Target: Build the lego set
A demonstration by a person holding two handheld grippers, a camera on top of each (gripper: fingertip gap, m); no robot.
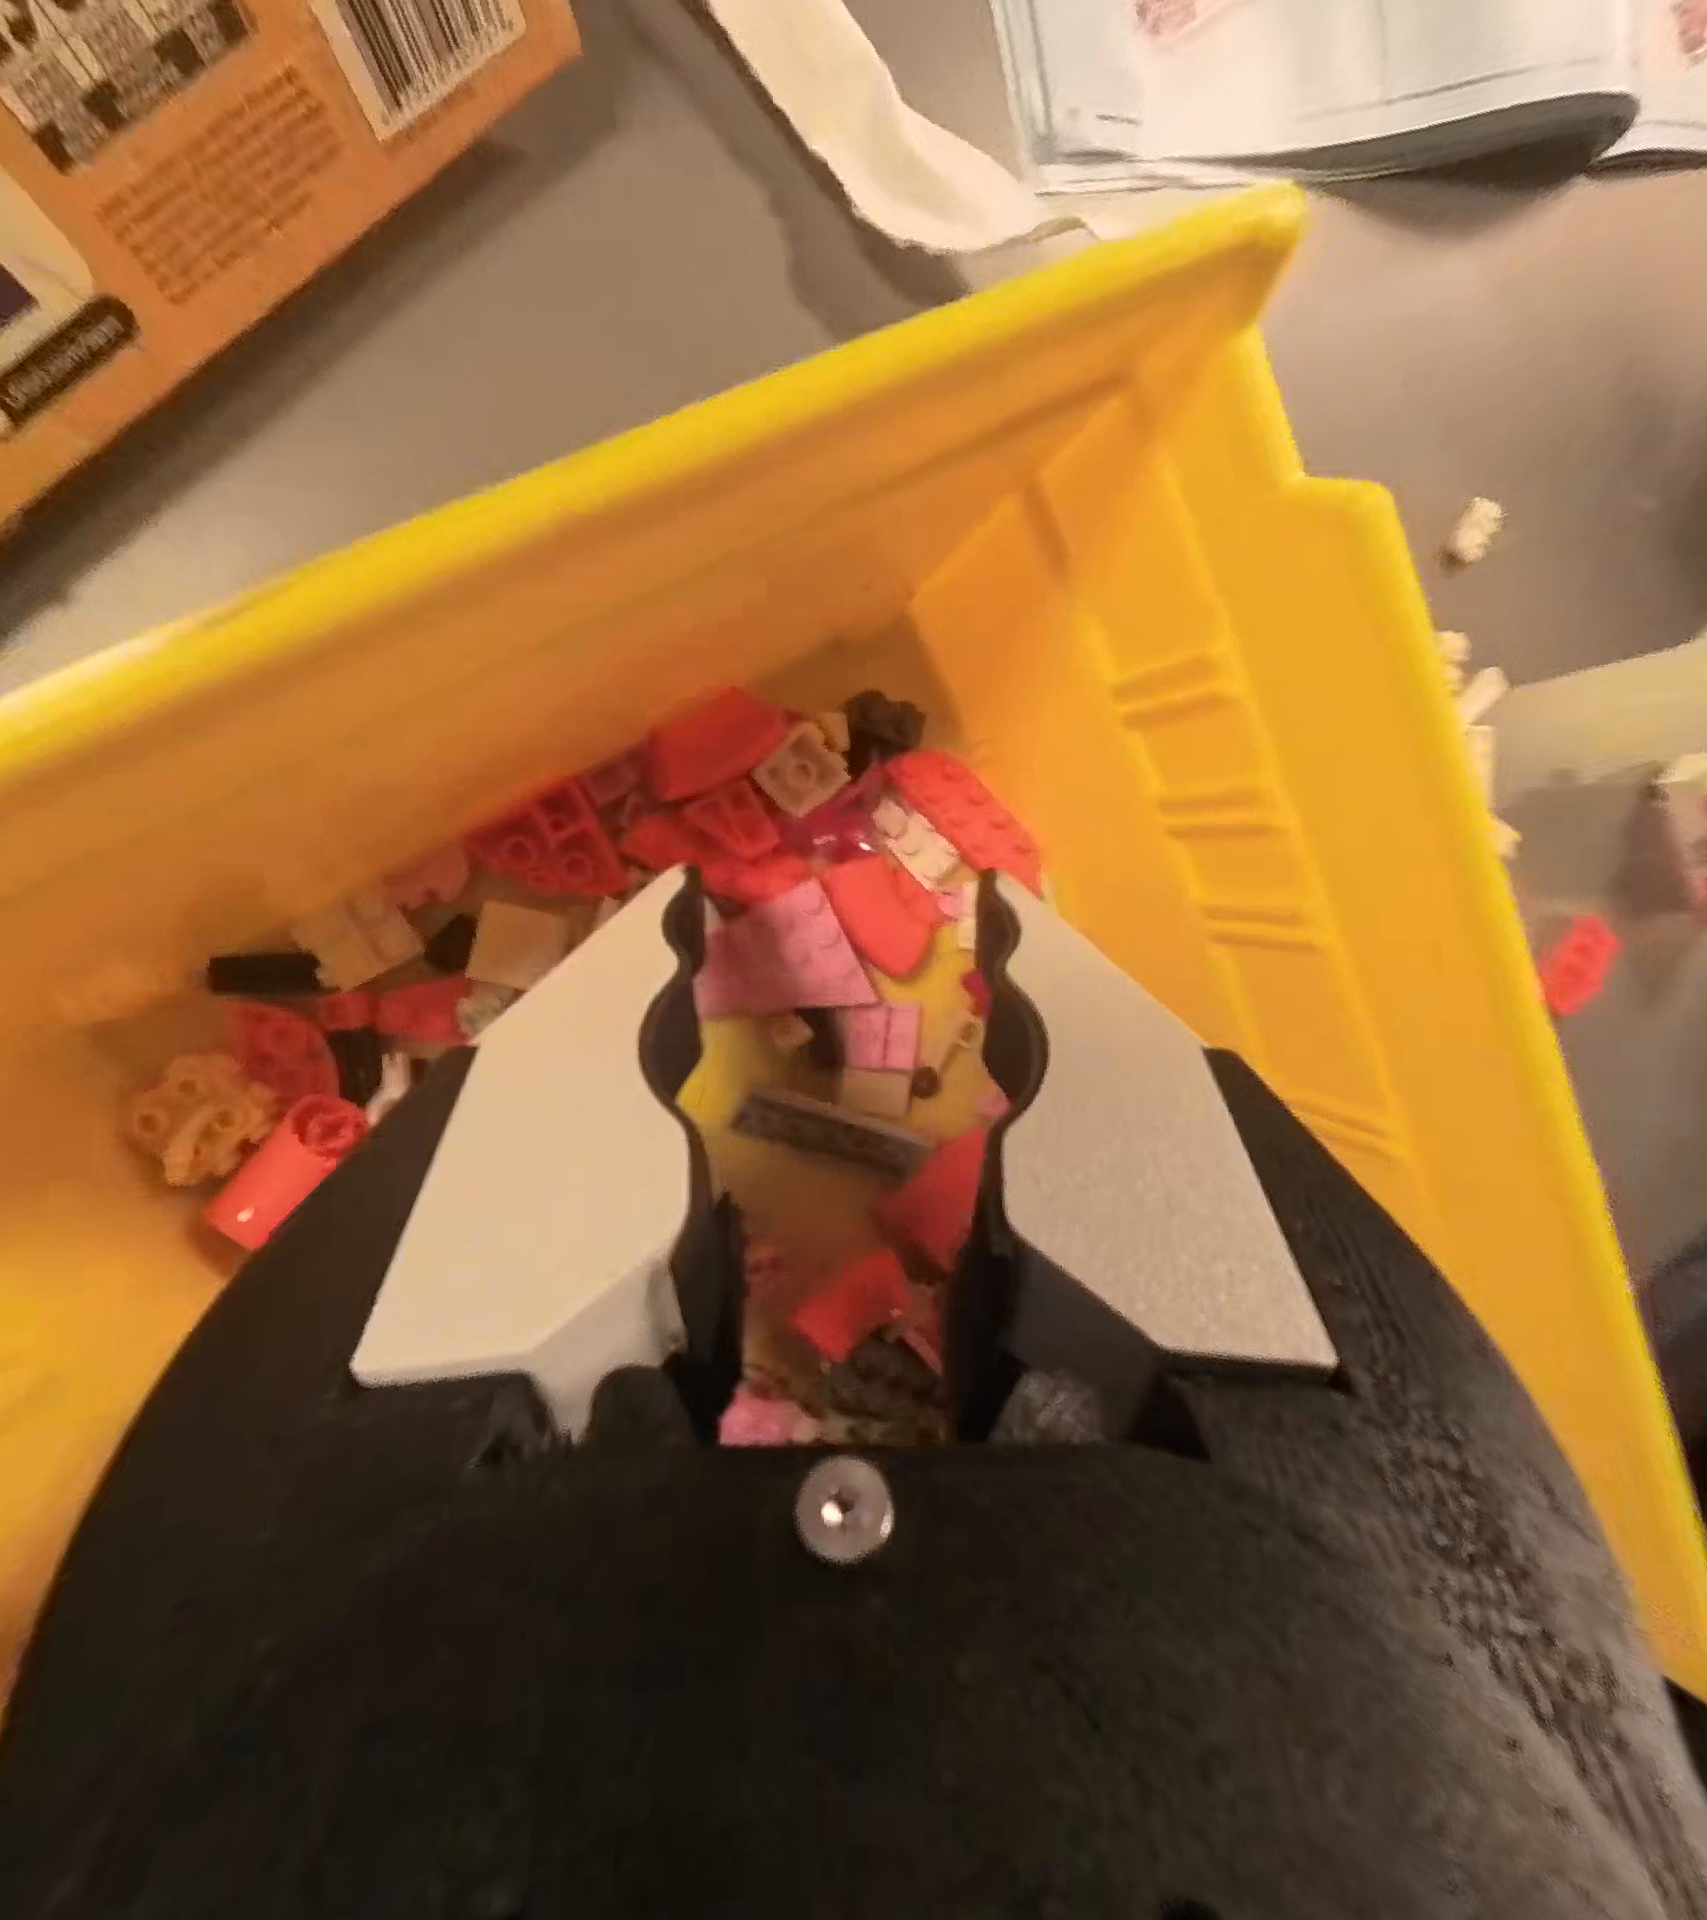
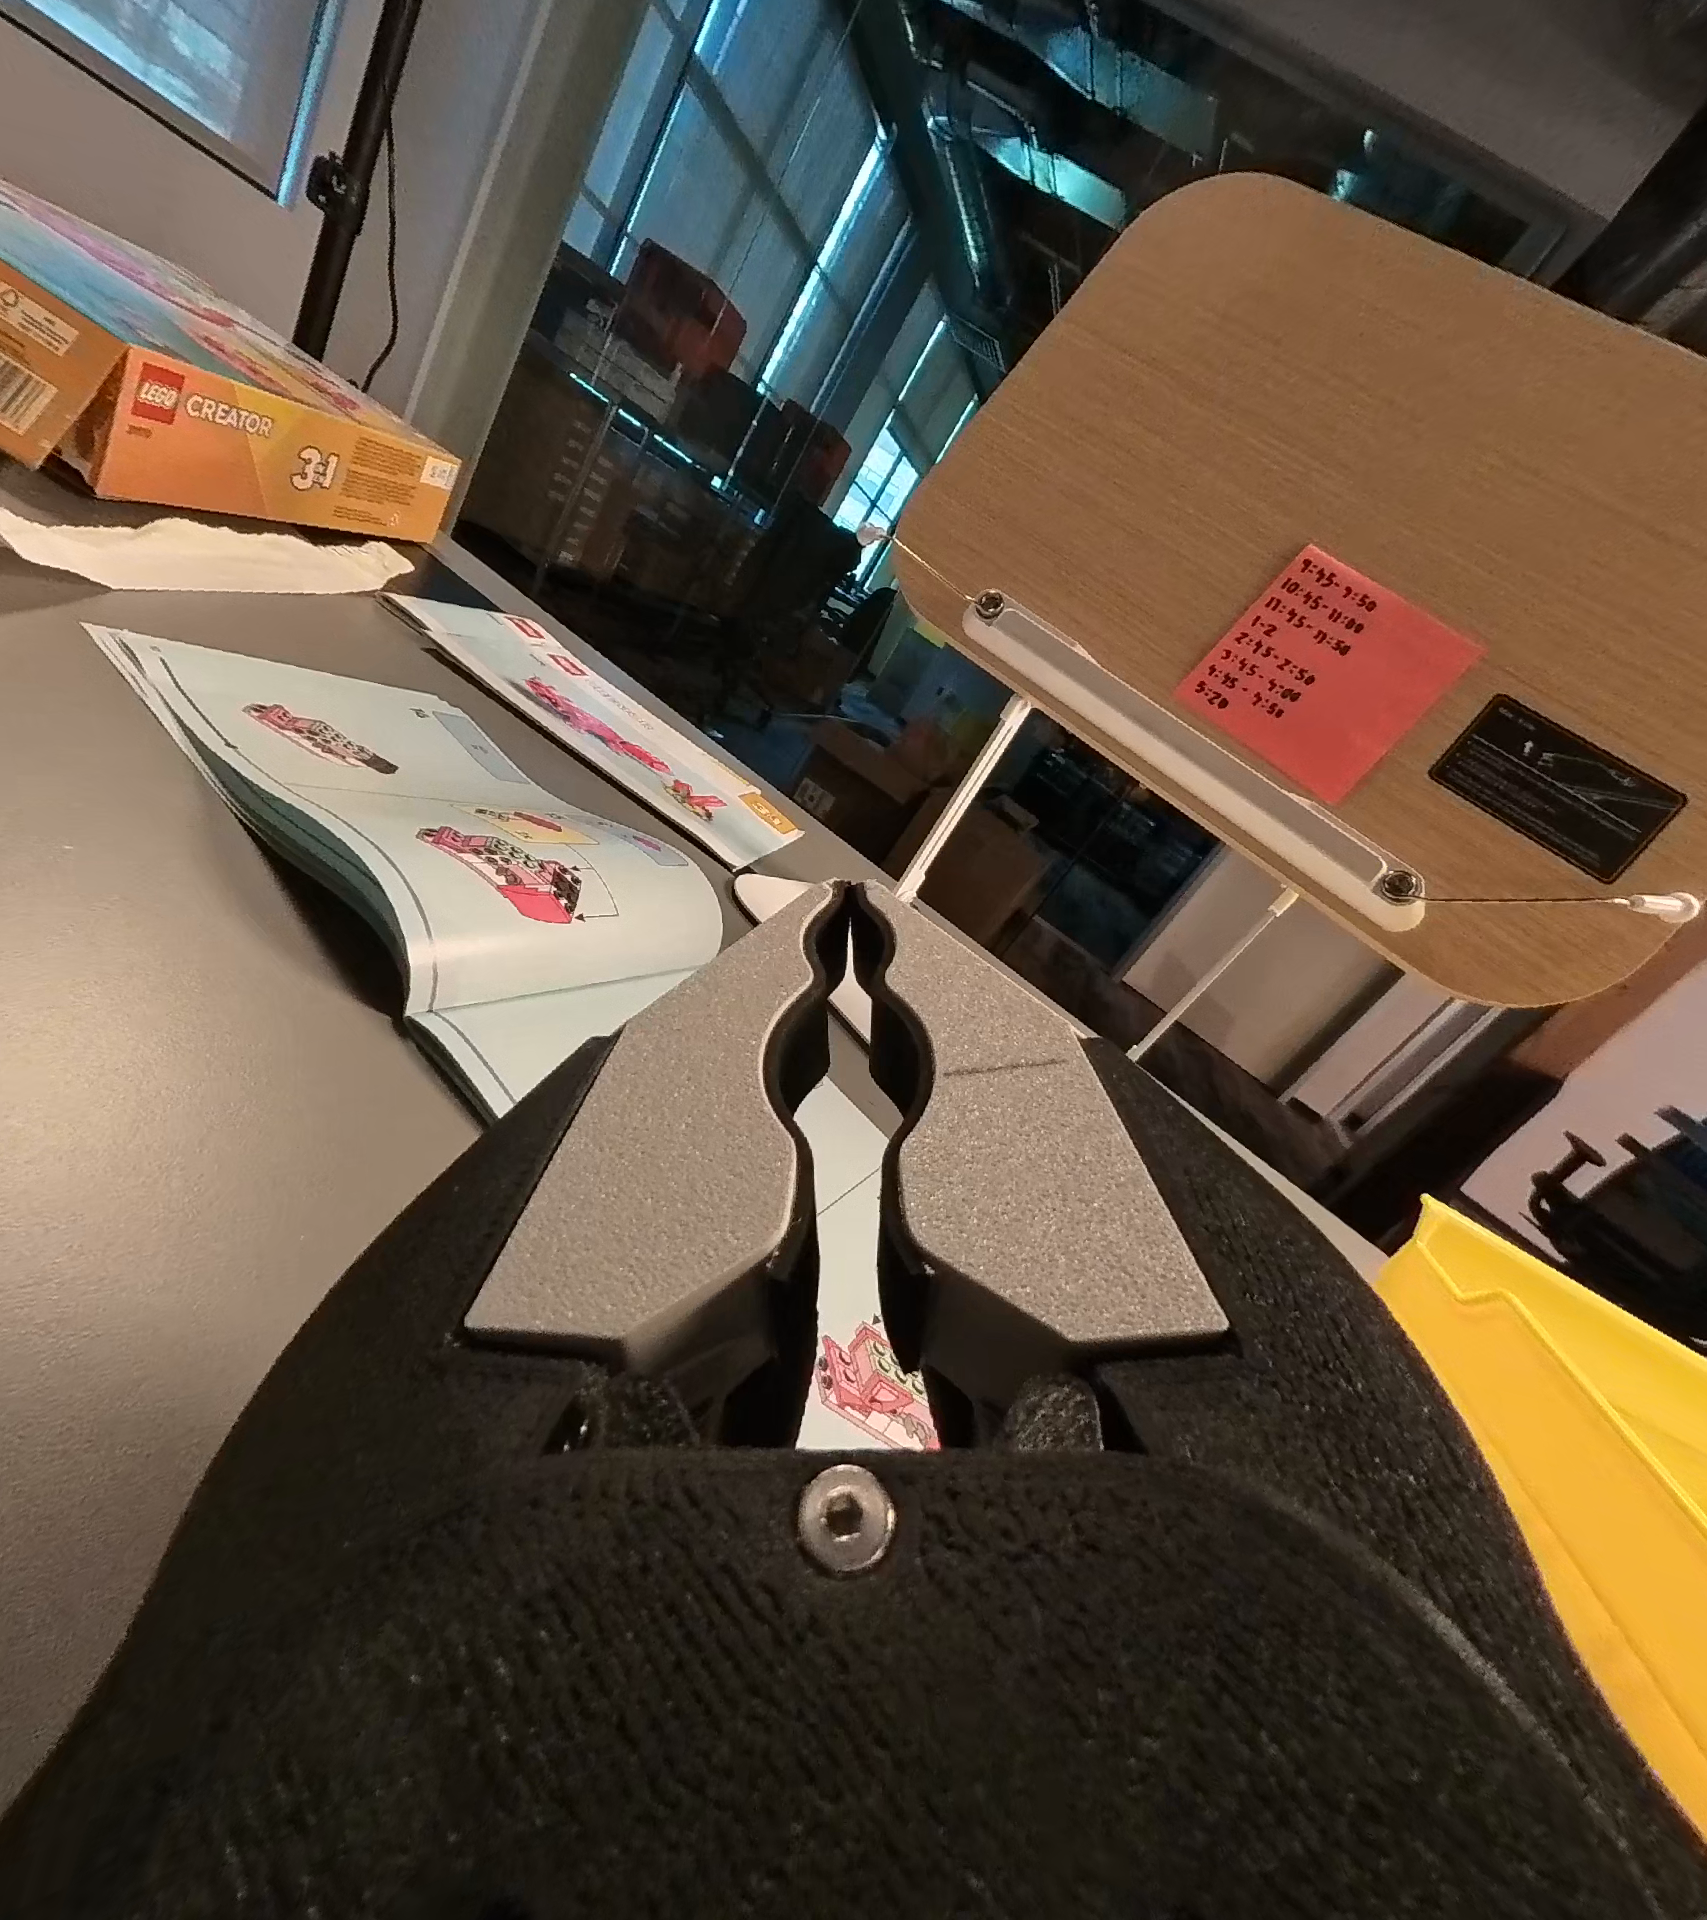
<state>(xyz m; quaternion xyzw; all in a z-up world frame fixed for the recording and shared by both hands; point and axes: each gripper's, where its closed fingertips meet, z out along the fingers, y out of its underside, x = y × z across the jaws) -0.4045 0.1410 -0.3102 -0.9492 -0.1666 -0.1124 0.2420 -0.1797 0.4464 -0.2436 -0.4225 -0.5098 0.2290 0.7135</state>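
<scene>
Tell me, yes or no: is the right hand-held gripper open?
No. In the right wrist view the right hand-held gripper has its fingertips closed together at the tip with nothing between them, above the open booklet.

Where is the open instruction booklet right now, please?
In the right wrist view, the open booklet lies on the grey table, just left of the shut right claw, with the orange box behind it.

Glossy plastic bricks [image 1: 833, 831] lie in a smooth yellow plastic bin [image 1: 620, 582]. The worktop [image 2: 101, 987] looks matt grey; the booklet [image 2: 475, 831] paper, the tilted board [image 2: 1348, 416] wood-grained.
</scene>
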